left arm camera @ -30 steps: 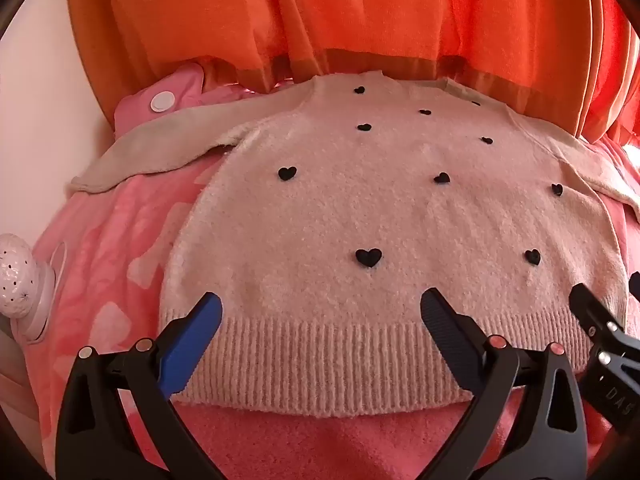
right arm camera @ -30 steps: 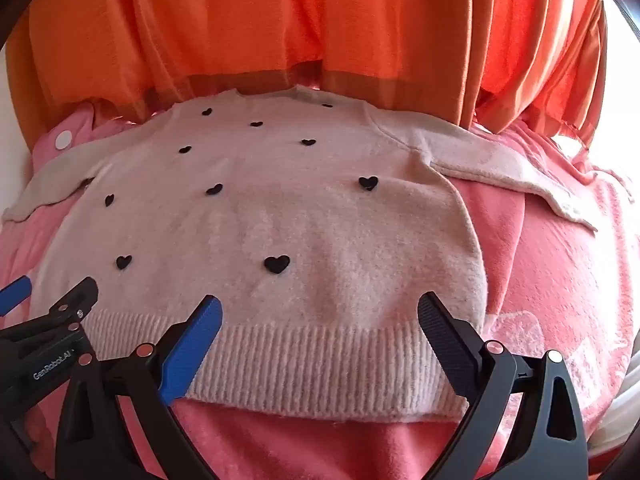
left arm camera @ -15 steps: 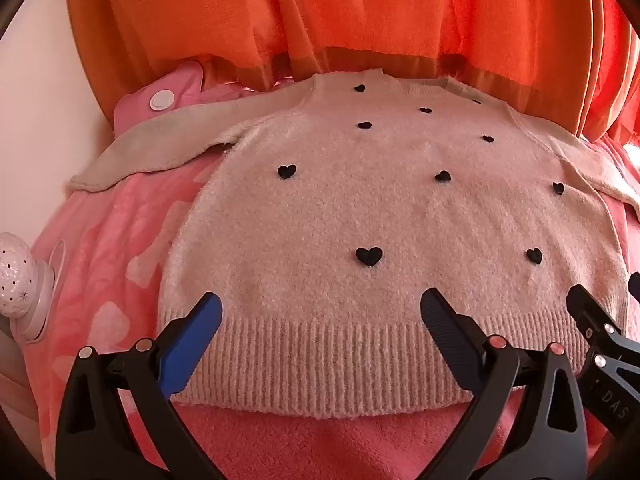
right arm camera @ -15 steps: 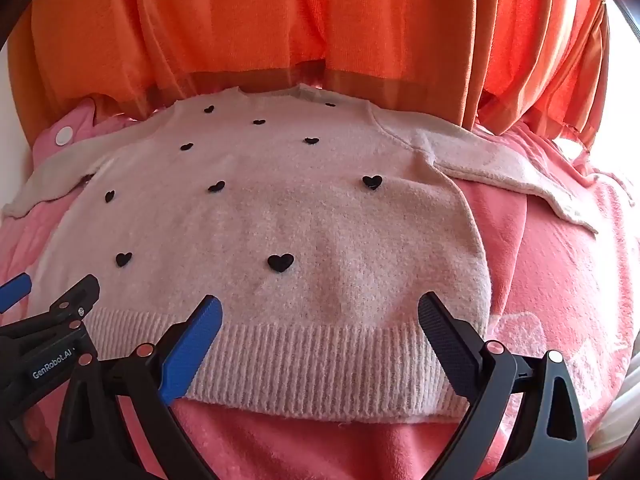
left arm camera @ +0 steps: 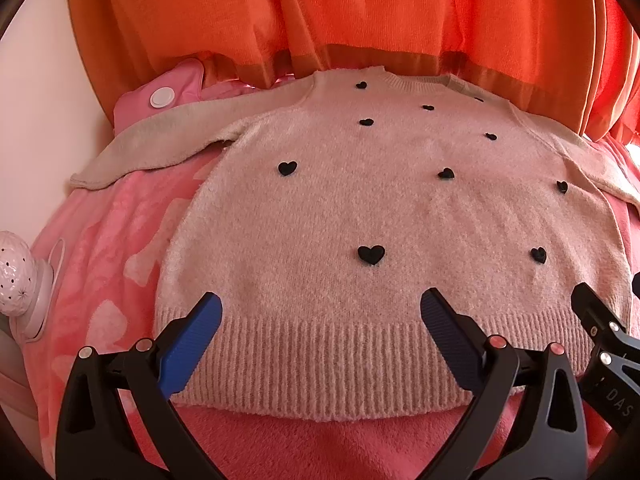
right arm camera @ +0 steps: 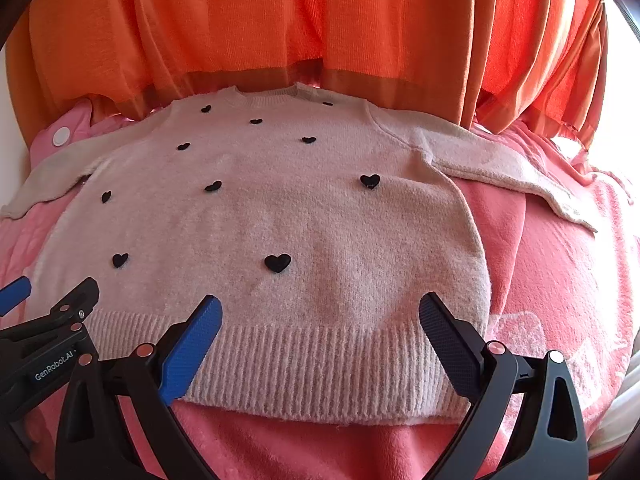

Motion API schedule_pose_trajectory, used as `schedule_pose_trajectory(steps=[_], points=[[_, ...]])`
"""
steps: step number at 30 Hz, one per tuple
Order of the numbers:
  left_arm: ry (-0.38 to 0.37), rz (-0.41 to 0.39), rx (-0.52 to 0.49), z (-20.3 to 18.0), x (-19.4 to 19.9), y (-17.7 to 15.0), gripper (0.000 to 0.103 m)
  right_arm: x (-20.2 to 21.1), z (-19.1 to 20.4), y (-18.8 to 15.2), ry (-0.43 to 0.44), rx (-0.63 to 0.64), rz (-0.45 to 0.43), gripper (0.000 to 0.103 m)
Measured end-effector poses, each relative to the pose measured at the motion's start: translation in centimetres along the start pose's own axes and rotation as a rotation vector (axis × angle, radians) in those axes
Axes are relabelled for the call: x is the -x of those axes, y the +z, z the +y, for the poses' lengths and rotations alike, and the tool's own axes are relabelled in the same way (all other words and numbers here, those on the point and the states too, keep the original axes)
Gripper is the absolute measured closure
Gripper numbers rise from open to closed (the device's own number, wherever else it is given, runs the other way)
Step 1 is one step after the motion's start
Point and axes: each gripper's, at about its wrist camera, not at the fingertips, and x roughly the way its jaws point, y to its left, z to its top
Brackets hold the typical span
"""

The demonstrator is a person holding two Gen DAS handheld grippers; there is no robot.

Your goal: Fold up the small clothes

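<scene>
My left gripper (left arm camera: 320, 332) is wide open and holds nothing. My right gripper (right arm camera: 320, 332) is wide open too, and it holds nothing. Both hang just over the ribbed bottom edge of the sweater (left arm camera: 380, 220), side by side.

Here is what I think could go wrong. The blanket (left arm camera: 100, 260) under the sweater is soft and fluffy, so if I dip too low I could pinch it along with the hem. If I grab only the top layer, the sweater could open up like a bag. If one side lifts faster, the fold could come out crooked.

The sweater is small, fuzzy and light pink, with little black hearts. It lies flat on the blanket, sleeves spread out, neck near the orange curtain (left arm camera: 340, 12).
</scene>
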Motion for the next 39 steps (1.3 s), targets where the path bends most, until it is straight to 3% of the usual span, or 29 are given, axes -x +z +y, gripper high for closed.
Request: schedule_pose_trajectory(steps=[39], points=[[-0.012, 0.004, 0.019, -0.05, -0.55, -0.18, 0.006, -0.21, 0.1, -0.24, -0.004, 0.003, 0.006, 0.006]])
